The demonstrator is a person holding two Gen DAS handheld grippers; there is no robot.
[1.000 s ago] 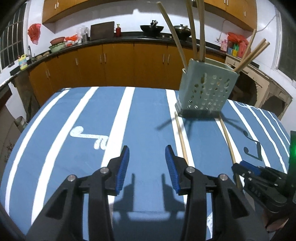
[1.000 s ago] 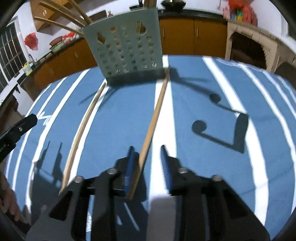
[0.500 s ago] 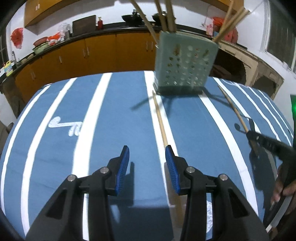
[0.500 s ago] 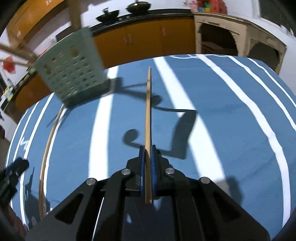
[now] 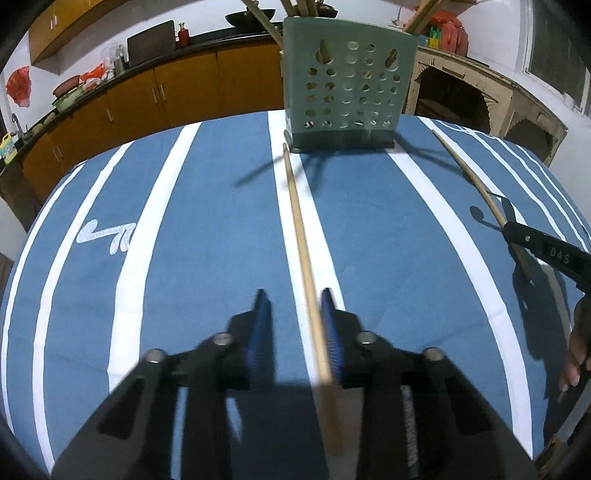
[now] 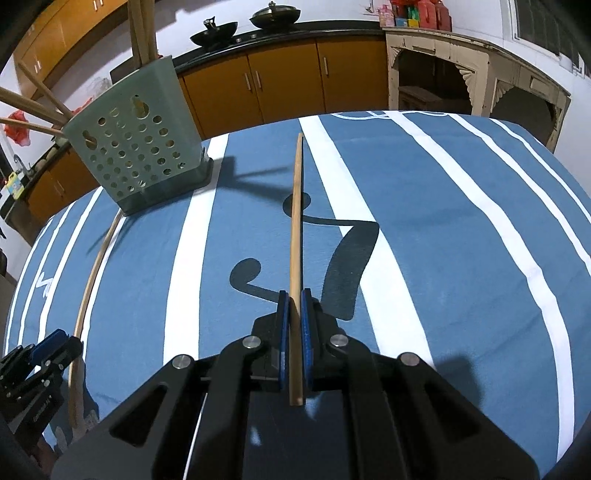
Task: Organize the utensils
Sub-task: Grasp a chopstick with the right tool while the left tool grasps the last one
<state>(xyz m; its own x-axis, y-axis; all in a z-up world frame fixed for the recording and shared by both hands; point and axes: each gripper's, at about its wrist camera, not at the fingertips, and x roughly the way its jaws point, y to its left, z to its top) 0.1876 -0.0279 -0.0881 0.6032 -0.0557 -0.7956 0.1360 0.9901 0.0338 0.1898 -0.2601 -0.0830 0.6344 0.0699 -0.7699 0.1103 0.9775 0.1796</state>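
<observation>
Since 1 second ago, 1 chopstick [image 6: 295,236] has been lifted off the striped cloth [image 6: 443,258] and is clamped in the right gripper [image 6: 294,328]. The left gripper [image 5: 293,325], jaws apart, has been brought astride the other chopstick [image 5: 301,236], ungrasped on the cloth below the holder [image 5: 347,88]. Both chopsticks seem bound for that holder. Only the right view shows the clamped grip; the left shows its stick's contact.

Your pale green perforated utensil holder [image 5: 341,86] stands upright, chopsticks [image 6: 142,27] inside; one wooden chopstick [image 5: 301,236] lies flat before it; another [image 6: 295,236] is lifted, clamped.
</observation>
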